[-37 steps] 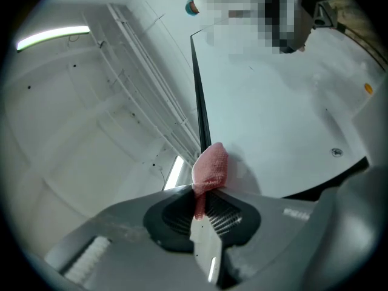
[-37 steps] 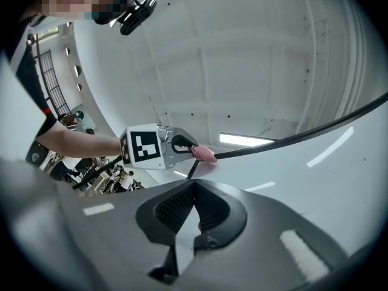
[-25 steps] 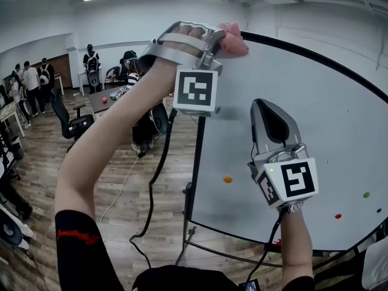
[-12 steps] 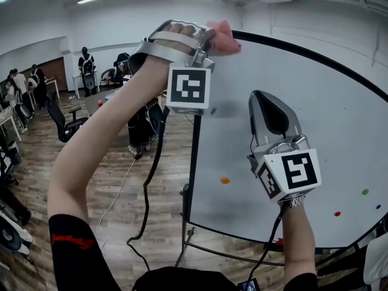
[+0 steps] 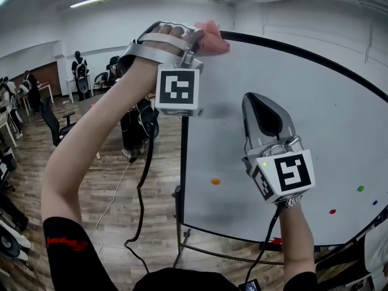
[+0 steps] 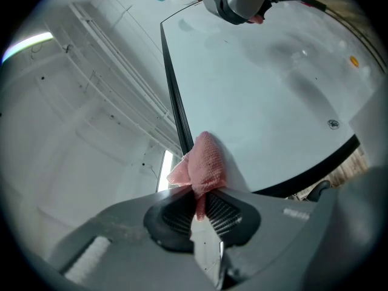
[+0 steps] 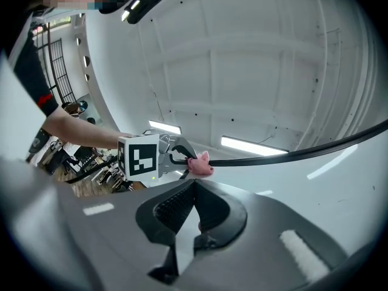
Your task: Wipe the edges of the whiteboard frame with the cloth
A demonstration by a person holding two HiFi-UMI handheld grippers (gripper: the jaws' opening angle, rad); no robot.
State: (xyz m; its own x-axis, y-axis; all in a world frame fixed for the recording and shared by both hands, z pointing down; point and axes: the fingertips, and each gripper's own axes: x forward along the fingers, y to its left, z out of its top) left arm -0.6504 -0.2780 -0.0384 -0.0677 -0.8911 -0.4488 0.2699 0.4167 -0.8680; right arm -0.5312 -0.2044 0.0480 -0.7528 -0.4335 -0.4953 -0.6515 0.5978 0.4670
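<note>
The whiteboard [image 5: 315, 102] stands in front of me, ringed by a black frame [image 5: 285, 48]. My left gripper [image 5: 203, 41] is raised to the frame's top left corner and is shut on a pink cloth [image 5: 213, 42]. In the left gripper view the cloth [image 6: 203, 162] sticks out of the left gripper [image 6: 197, 208] and touches the black frame [image 6: 173, 96]. My right gripper [image 5: 260, 108] is shut with nothing in it, held close in front of the white surface, lower and to the right. In the right gripper view the right gripper [image 7: 195, 205] points at the cloth [image 7: 199, 165].
Small magnets dot the board: orange [image 5: 215, 181], green [image 5: 361, 188], red [image 5: 332, 211]. A black cable [image 5: 142, 180] hangs from the left gripper. The board's stand [image 5: 179, 223] rests on the wooden floor. Desks, chairs and people [image 5: 77, 71] fill the far left.
The whole view has drifted a little to the left. The left gripper keeps the cloth at the frame's top left corner. The right gripper has hardly moved.
</note>
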